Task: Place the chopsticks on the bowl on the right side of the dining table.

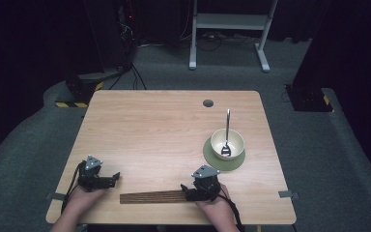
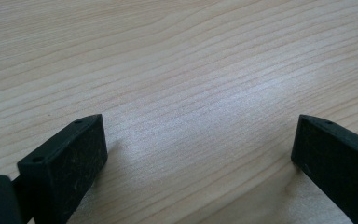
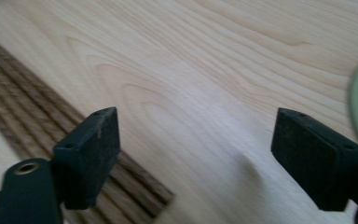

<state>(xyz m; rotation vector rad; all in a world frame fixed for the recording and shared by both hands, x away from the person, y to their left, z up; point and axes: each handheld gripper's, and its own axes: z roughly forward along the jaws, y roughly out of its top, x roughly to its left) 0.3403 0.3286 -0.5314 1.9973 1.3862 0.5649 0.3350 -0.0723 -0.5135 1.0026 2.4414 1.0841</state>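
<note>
1. My right gripper point(image 1: 189, 192) sits at the right end of the dark striped wooden mat strip point(image 1: 152, 197), jaws spread wide with nothing between them.
2. In the right gripper view the strip point(image 3: 37, 130) runs under my left-hand jaw, its end just short of the gap.
3. The strip lies along the near table point(image 1: 164, 125) edge, long axis left to right, between my two hands; my right hand is on it.
4. My left gripper point(image 1: 113, 180) rests open and empty just beyond the strip's left end.
5. I judge the next move is closing on that right end.
</note>
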